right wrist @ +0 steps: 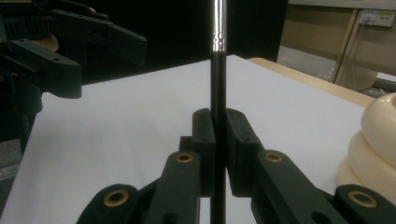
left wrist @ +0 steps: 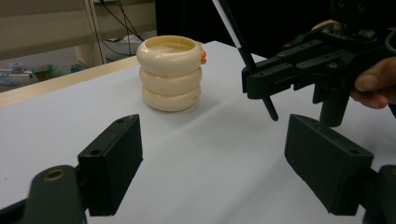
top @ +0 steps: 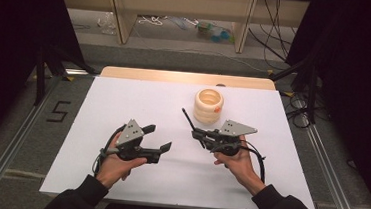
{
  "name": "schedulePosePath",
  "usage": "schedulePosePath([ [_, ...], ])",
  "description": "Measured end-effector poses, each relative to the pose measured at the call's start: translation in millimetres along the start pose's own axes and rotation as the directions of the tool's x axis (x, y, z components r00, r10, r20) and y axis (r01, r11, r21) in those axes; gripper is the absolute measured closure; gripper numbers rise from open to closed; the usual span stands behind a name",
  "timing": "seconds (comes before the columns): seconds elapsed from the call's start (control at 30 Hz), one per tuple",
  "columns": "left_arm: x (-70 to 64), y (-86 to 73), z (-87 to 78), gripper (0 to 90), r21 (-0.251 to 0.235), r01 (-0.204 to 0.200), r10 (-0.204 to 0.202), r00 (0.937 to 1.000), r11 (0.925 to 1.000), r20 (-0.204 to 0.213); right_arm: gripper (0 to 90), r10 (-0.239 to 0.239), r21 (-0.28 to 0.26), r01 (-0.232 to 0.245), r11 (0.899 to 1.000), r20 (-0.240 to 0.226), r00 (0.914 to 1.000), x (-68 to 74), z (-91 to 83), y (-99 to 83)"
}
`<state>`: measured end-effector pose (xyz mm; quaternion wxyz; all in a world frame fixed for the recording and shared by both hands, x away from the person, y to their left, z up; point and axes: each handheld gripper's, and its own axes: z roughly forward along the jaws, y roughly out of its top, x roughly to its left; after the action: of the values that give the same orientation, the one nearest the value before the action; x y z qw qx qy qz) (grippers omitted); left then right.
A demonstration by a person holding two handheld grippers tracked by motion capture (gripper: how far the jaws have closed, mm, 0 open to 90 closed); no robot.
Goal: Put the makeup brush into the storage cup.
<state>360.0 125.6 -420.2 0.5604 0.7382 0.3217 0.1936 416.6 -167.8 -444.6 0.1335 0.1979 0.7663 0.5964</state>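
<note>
Pen (top: 189,120) sits clamped in the right claw (top: 197,134), gripped near its lower part so that most of its length stands free above the jaws; in the right gripper view the black shaft (right wrist: 217,93) rises straight up between the two closed pads. That grip looks chosen to leave a long end to steer into the cream holder (top: 208,105), a stack of three rings with an open top, standing upright on the white tabletop (top: 139,96) just beyond the claw. The pen's tip leans up and to the left, beside the holder and not yet over its mouth. The right hand (top: 238,161) lies low near the tabletop, wrist turned so the claw points inward and away from the person. The left claw (top: 159,138) is spread wide and empty, hovering well apart from the holder (left wrist: 170,74), probably kept back as a spare. Its hand (top: 116,164) rests near the front edge, angled toward the right.
</note>
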Motion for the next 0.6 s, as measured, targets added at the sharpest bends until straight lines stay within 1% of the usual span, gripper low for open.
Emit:
schedulePosePath([
  [0.03,0.0,0.0,0.0,19.3,0.000,0.000,0.000,1.0000,1.0000,0.000,84.2,0.000,0.000,0.000,1.000,0.000,1.0000,0.0,0.0,0.0],
  [0.07,-0.9,1.4,2.4,19.3,-0.003,-0.001,0.001,1.0000,1.0000,-0.001,84.1,0.008,0.011,-0.008,1.000,-0.021,0.9998,2.9,1.1,0.7],
  [0.1,-0.9,1.4,2.4,19.2,-0.003,-0.001,0.001,1.0000,1.0000,-0.001,84.1,0.008,0.011,-0.008,1.000,-0.021,0.9998,2.9,1.1,0.7],
  [0.13,-2.4,2.0,4.9,19.2,-0.007,0.009,-0.009,1.0000,0.9999,0.003,84.2,-0.006,-0.002,0.006,1.000,-0.015,0.9999,2.8,2.0,0.7],
  [0.17,-3.0,2.6,6.2,19.2,-0.010,0.006,-0.006,1.0000,0.9999,0.003,84.2,0.004,0.005,-0.004,1.000,-0.019,0.9998,4.9,2.5,1.0],
  [0.2,-1.6,3.9,8.0,19.2,-0.025,-0.030,0.030,0.9995,0.9992,-0.009,84.2,0.006,0.007,-0.005,1.000,-0.027,0.9996,5.6,2.9,1.0],
  [0.23,-4.2,4.1,9.6,19.2,-0.025,-0.008,0.009,1.0000,0.9997,0.001,84.2,0.014,-0.003,-0.015,1.000,-0.035,0.9993,7.0,4.7,0.6],
  [0.27,-5.7,4.6,10.9,19.2,-0.025,0.002,-0.002,1.0000,0.9997,0.004,84.2,-0.005,-0.007,0.005,1.000,-0.031,0.9995,6.9,5.3,0.8],
  [0.33,-6.7,6.2,13.3,19.1,-0.032,0.015,-0.015,0.9999,0.9994,0.002,84.1,-0.008,-0.002,0.008,1.000,-0.028,0.9996,7.2,5.2,0.9],
  [0.37,-6.3,6.9,14.0,19.2,-0.028,0.009,-0.009,0.9999,0.9996,0.005,84.2,-0.005,-0.007,0.005,1.000,-0.035,0.9994,7.7,6.1,0.6],
  [0.4,-5.8,7.5,14.6,19.2,-0.023,-0.001,0.001,1.0000,0.9997,0.003,84.1,0.002,0.007,-0.002,1.000,-0.036,0.9993,8.8,5.9,0.6],
  [0.43,-6.7,7.7,15.9,19.2,-0.032,0.013,-0.013,0.9999,0.9994,0.003,84.2,0.012,0.008,-0.012,1.000,-0.048,0.9988,9.7,6.6,0.2],
  [0.47,-6.9,8.0,17.0,19.2,-0.036,0.018,-0.018,0.9998,0.9992,0.000,84.2,0.007,-0.002,-0.007,1.000,-0.048,0.9988,10.7,7.6,0.2],
  [0.57,-6.8,8.7,18.2,19.2,-0.043,0.016,-0.016,0.9999,0.9990,-0.004,84.2,0.004,-0.013,-0.005,1.000,-0.051,0.9987,11.9,9.1,0.2],
  [0.6,-6.7,9.0,18.6,19.2,-0.044,0.018,-0.019,0.9998,0.9989,-0.004,84.2,0.008,0.007,-0.007,1.000,-0.049,0.9988,13.7,8.5,0.4],
])
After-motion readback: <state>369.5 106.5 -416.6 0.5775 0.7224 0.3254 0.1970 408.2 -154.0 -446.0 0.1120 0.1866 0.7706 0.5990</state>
